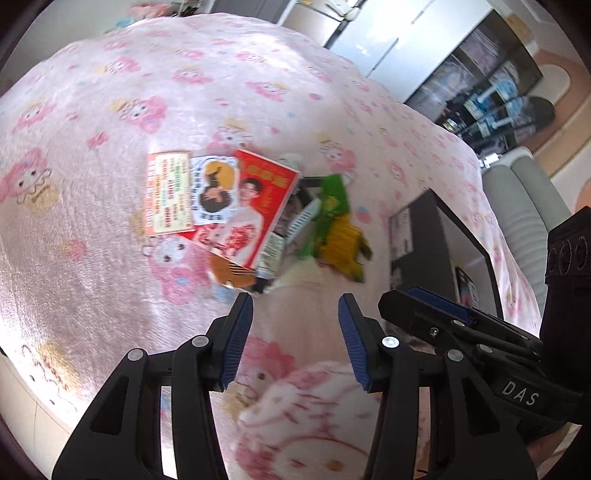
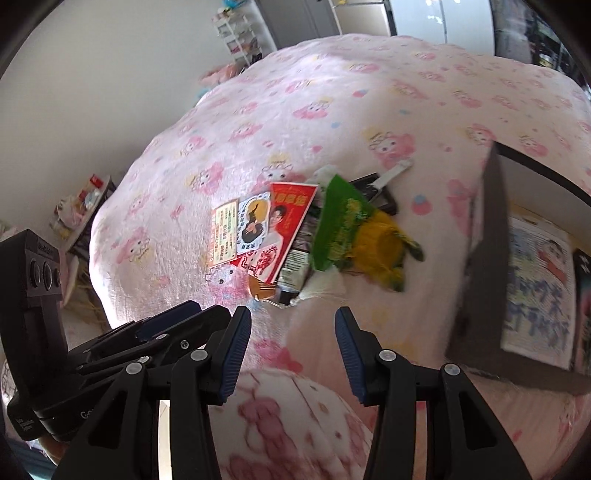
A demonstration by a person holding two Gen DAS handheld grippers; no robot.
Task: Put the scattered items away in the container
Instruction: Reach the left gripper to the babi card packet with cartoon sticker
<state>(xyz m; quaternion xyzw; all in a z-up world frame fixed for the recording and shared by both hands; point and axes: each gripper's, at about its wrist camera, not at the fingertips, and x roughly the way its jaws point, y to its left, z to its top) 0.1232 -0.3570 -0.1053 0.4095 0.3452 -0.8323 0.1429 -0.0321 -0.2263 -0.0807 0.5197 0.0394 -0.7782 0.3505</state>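
Observation:
A pile of scattered items lies on a pink cartoon-print blanket (image 1: 110,110): a red printed card (image 1: 258,206), an orange-bordered card (image 1: 166,195), a round-portrait sticker (image 1: 214,188), a green snack packet (image 1: 332,206), a yellow-green plush toy (image 1: 343,247), a small tube (image 1: 271,254) and a brown comb (image 1: 232,273). The pile also shows in the right wrist view, with the red card (image 2: 284,229) and green packet (image 2: 340,225). A dark open box (image 1: 439,236), the container (image 2: 487,258), stands right of the pile. My left gripper (image 1: 295,306) is open and empty, just short of the pile. My right gripper (image 2: 293,321) is open and empty, beside it.
The right gripper's body (image 1: 480,332) sits close on the right in the left wrist view; the left gripper's body (image 2: 110,350) sits on the left in the right wrist view. A dark flat item (image 2: 373,192) lies behind the pile. Shelves (image 2: 243,33) and a wall stand beyond the bed.

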